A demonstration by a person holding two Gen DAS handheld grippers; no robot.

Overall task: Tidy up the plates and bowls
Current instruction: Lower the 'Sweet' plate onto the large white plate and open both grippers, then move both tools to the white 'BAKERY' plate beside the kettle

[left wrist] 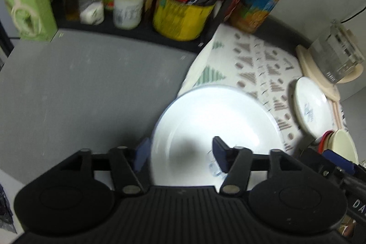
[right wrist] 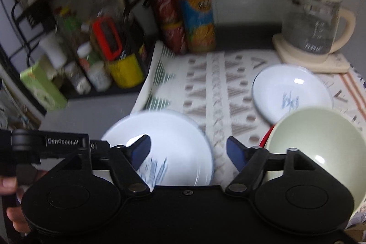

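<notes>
A large white plate [left wrist: 217,116] lies half on the patterned cloth [left wrist: 258,56], half on the grey counter [left wrist: 91,88]. My left gripper [left wrist: 180,156] is open, its jaws straddling the plate's near left rim, one pad outside and one over the inside. In the right wrist view the same plate [right wrist: 173,141] shows a blue print. My right gripper [right wrist: 188,151] hangs open above the plate's right edge, holding nothing. A small white plate [right wrist: 290,95] with a blue mark lies further right. A pale green bowl [right wrist: 320,148] sits nested on a red bowl [right wrist: 266,138] by the right finger.
A black wire rack [right wrist: 128,4] with jars, bottles and a yellow cup [left wrist: 180,15] lines the back left. A green box [left wrist: 27,6], an orange juice bottle [right wrist: 196,6] and a glass kettle [right wrist: 313,26] on its base stand along the wall. A hand [right wrist: 13,216] holds the left gripper.
</notes>
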